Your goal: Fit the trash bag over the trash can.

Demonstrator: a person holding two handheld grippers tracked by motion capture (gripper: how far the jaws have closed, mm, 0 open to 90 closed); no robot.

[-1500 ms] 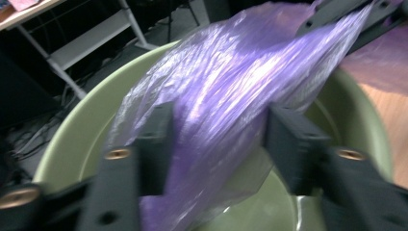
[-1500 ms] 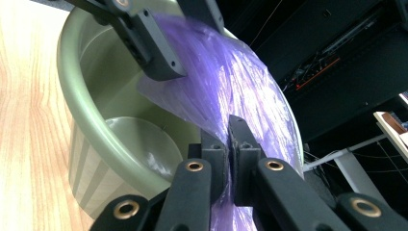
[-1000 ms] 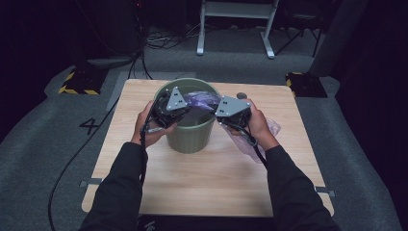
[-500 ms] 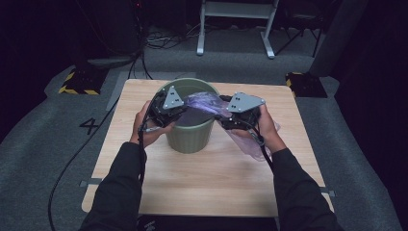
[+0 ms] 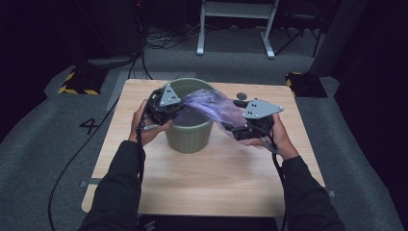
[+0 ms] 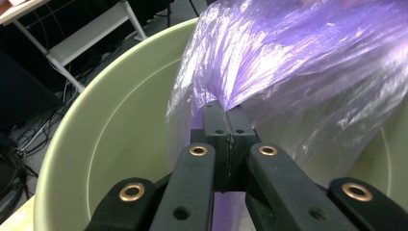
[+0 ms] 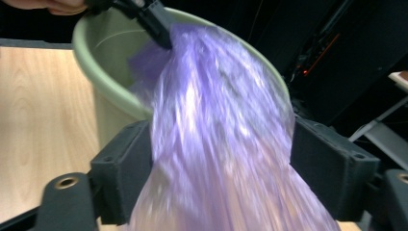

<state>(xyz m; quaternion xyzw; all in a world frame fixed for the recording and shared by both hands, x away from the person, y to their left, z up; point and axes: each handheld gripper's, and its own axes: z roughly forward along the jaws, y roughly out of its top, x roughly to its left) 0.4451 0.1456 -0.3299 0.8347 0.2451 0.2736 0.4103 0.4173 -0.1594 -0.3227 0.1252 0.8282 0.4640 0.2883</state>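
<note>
While left gripper (image 6: 226, 115) pinches one purple bag (image 5: 211, 108), right gripper (image 7: 221, 159) opening wide, one green bin (image 5: 190, 134).

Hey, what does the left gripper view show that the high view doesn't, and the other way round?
Left gripper view alone: the left tongs seen close up, their jaws pressed together on a bunched fold of the purple plastic bag, and the bin's smooth inner wall.

High view alone: the wooden table, the person's forearms, the right tongs beside the bin with the bag running to them, and a small dark round thing on the table behind.

Both: the green bin, the purple bag stretched across its mouth, and the left tongs at its rim.
</note>
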